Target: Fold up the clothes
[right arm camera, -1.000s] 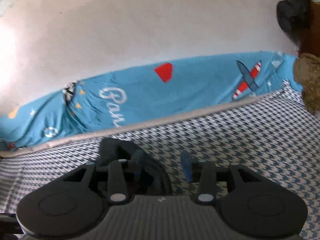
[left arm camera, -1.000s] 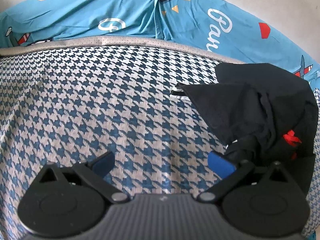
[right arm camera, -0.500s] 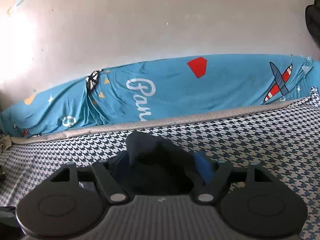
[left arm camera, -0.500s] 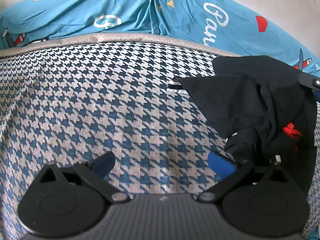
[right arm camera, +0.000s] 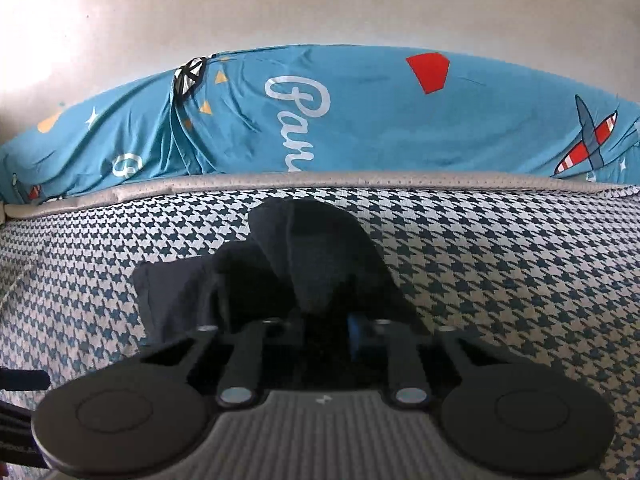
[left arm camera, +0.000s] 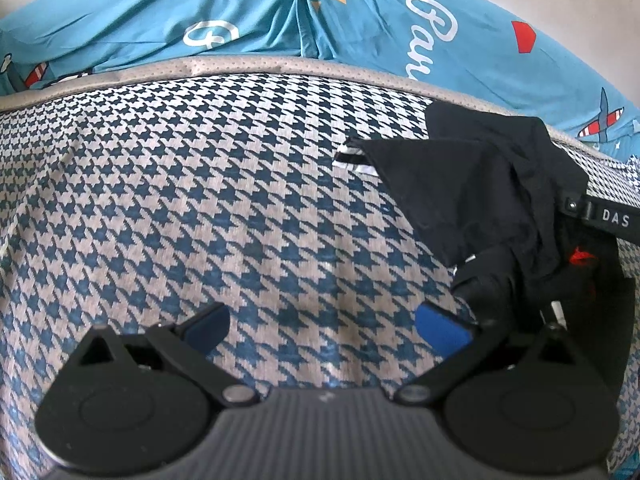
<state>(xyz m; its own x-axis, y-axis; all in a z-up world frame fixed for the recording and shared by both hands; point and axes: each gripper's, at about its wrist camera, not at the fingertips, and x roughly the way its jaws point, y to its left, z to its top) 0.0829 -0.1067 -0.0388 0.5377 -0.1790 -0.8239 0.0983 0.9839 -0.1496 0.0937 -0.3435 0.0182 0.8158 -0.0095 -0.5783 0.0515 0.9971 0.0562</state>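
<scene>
Left gripper [left arm camera: 323, 327]: blue-padded fingers spread wide apart over the houndstooth bed cover [left arm camera: 200, 200], gripping nothing. Right gripper [right arm camera: 324, 330]: fingers drawn together, clamped on the black garment [right arm camera: 316, 264], which rises bunched between them. In the left view the same black garment [left arm camera: 472, 192] lies crumpled at the right side of the cover, touching the left gripper's right finger; a red mark shows in its folds. Beyond: a grey mattress edge [right arm camera: 360, 179], a teal printed sheet [right arm camera: 360, 112], and a pale wall [right arm camera: 320, 4].

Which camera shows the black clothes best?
The left wrist view: the black garment shows its crumpled shape, striped edge and red tag. In the right wrist view it is a dark bunch behind the right tongs.
</scene>
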